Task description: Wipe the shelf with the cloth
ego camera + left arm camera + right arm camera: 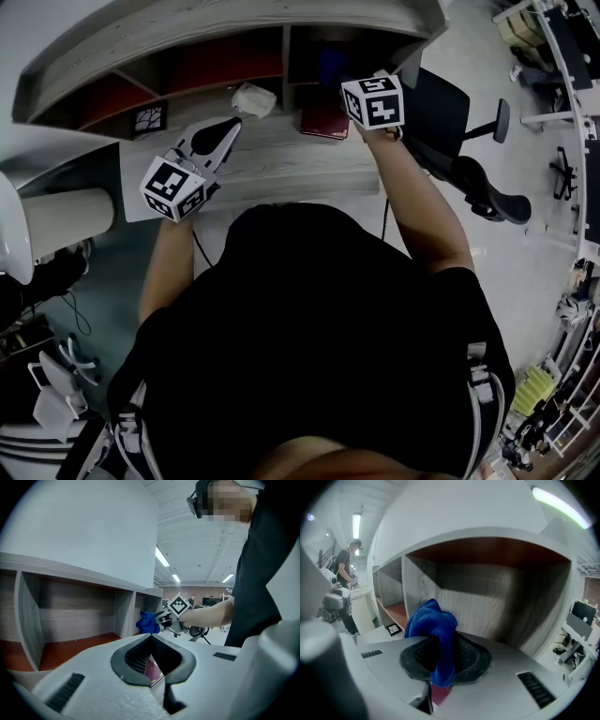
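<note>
A blue cloth (433, 627) hangs bunched between the jaws of my right gripper (438, 645), which is shut on it. That gripper faces an open compartment of the grey wooden shelf (501, 602), with the cloth (331, 64) at the compartment's mouth. Its marker cube (373, 100) sits above the ledge. My left gripper (232, 127) hovers over the grey ledge (281, 155) to the left, jaws together with nothing in them. In the left gripper view, the cloth (147, 622) shows far off beside the shelf's dividers (124, 613).
A dark red book (323, 120) lies on the ledge under the right gripper. A white crumpled object (253, 98) and a small black patterned tile (148, 119) lie further left. A black office chair (459, 122) stands to the right, a white cylinder (66, 220) at left.
</note>
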A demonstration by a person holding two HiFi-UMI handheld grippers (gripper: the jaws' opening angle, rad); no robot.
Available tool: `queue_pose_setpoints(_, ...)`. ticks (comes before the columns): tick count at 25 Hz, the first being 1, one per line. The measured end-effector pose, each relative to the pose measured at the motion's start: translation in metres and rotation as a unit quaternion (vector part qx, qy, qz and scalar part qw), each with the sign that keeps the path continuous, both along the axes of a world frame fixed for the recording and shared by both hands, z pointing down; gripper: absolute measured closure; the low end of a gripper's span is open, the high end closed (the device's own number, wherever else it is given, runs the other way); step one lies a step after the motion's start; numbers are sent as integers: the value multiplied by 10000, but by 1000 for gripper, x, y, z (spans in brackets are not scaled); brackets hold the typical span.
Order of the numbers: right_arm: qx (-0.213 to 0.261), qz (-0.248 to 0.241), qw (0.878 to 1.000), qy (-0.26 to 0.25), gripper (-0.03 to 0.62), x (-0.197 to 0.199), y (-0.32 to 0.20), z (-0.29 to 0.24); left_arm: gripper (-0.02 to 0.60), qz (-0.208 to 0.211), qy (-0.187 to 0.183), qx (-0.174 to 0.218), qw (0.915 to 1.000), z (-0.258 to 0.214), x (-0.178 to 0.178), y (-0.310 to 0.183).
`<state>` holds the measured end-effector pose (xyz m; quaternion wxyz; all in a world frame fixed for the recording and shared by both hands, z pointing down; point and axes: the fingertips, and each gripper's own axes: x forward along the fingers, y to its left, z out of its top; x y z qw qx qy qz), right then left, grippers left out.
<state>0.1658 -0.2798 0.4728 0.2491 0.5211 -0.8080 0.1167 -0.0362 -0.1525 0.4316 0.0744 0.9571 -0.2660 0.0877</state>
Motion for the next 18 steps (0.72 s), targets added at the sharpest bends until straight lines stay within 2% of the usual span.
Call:
queue_pose_setpoints(10,554,-124,9973,-471,545,1,41,-51,565,246,-7,79,9997,-8,19,-5)
queue_pose_setpoints(18,788,-282,9945,-636,545,0,70,-63,565,389,-42,63,9992,-5,31,-7)
